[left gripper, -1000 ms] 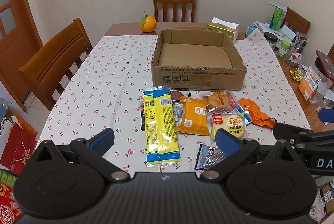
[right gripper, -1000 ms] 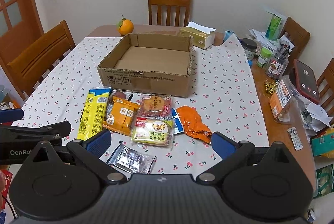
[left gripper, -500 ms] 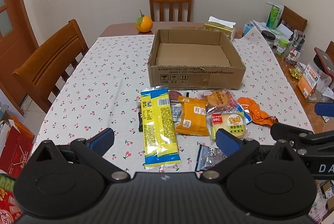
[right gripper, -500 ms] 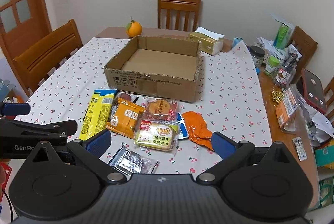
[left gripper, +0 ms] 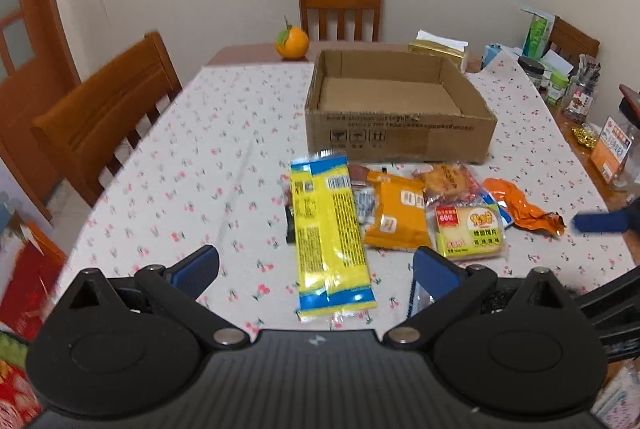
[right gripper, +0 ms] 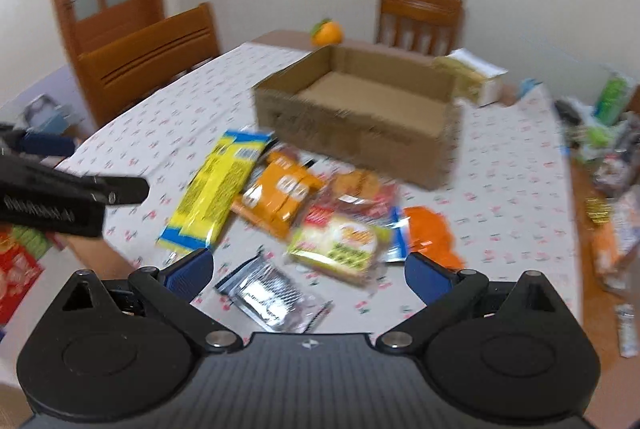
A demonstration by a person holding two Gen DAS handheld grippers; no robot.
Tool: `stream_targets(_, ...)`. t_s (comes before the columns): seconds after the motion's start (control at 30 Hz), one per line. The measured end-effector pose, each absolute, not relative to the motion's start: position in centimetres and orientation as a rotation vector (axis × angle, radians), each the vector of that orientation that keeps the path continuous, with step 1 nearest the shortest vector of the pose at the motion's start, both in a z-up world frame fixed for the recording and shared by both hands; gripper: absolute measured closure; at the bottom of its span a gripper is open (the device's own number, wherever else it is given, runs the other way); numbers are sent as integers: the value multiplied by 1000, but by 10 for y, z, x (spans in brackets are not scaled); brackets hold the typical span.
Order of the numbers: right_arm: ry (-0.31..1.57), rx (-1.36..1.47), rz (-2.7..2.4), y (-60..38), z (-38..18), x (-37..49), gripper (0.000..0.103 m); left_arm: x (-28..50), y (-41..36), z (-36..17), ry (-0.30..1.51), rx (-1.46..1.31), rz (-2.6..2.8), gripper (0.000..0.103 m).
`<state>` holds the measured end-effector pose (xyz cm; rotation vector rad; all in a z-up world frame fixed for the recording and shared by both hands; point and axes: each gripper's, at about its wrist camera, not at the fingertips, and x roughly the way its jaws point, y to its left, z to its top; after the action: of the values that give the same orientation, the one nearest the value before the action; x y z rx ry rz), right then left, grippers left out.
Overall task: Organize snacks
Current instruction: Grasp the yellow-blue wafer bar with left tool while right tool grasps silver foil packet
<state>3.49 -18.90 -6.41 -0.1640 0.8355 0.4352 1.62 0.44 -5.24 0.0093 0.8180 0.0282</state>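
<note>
An empty cardboard box (left gripper: 400,133) (right gripper: 360,133) stands mid-table. In front of it lies a pile of snacks: a long yellow packet (left gripper: 328,233) (right gripper: 216,201), an orange packet (left gripper: 396,217) (right gripper: 280,193), a round pastry in clear wrap (left gripper: 448,177), a yellow-green cake pack (left gripper: 472,229) (right gripper: 340,241), a crumpled orange wrapper (left gripper: 516,205) (right gripper: 432,233) and a silver packet (right gripper: 272,297). My left gripper (left gripper: 316,265) is open above the yellow packet's near end. My right gripper (right gripper: 308,269) is open above the silver packet. Both are empty.
A cherry-print cloth covers the table (left gripper: 192,165). An orange fruit (left gripper: 292,43) and a tissue box (left gripper: 440,49) sit behind the box. Jars, cartons and clutter (left gripper: 560,77) fill the right edge. Wooden chairs (left gripper: 108,109) stand at the left and far side.
Both grippers have moved forward and lower toward the snack pile. The right view has swung leftward and is blurred. Jaws stay open; nothing has been picked up.
</note>
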Motion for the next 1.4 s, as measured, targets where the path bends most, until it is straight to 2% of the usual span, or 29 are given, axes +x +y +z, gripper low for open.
stream_targets(0.23,955,-173,544,-173,-114,55,0,16,21,-66,878,-69,44,1)
stream_targets(0.6,1032,-215,665,-138,-144,88,0,22,41,-72,893,-107,79,1)
stream_targets(0.93,1110,-162,715,-146,-146,79,0,49,39,-87,901,-74,29,1)
stream_targets(1.4,1044,-241,568,-149,-150,73,0,106,16,-141,906,-27,-2,2)
